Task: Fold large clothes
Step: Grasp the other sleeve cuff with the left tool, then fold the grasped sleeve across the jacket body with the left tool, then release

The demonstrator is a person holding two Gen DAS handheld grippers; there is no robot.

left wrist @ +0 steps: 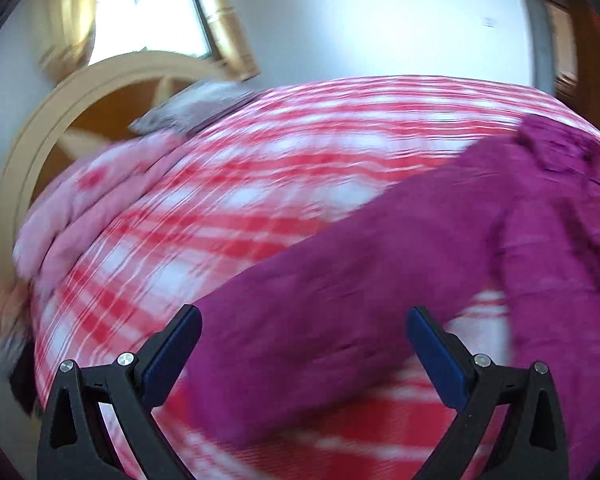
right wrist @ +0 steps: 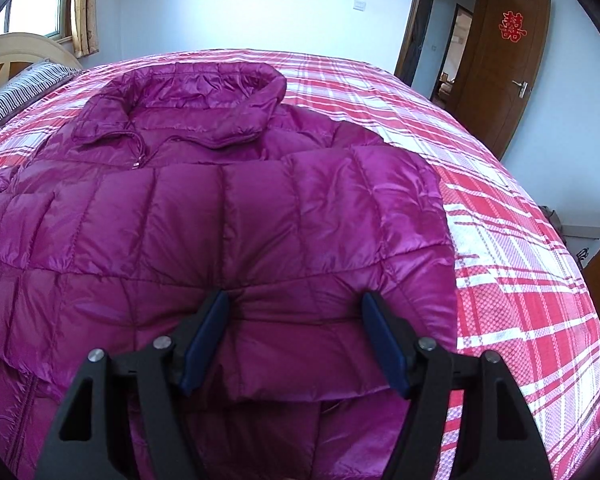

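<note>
Across the red plaid bedspread (right wrist: 520,240) my magenta puffer jacket (right wrist: 220,220) has one sleeve folded over its chest, the other unfolded; left gripper (left wrist: 304,336) gapes empty, right gripper (right wrist: 296,332) straddles the cuff, unclamped.

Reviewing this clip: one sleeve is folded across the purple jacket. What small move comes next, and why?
Probably the left gripper should lower and close on the other sleeve. That sleeve lies stretched out on the checked bedspread, between open jaws, while the right gripper stands open over the sleeve already folded across the jacket.
</note>
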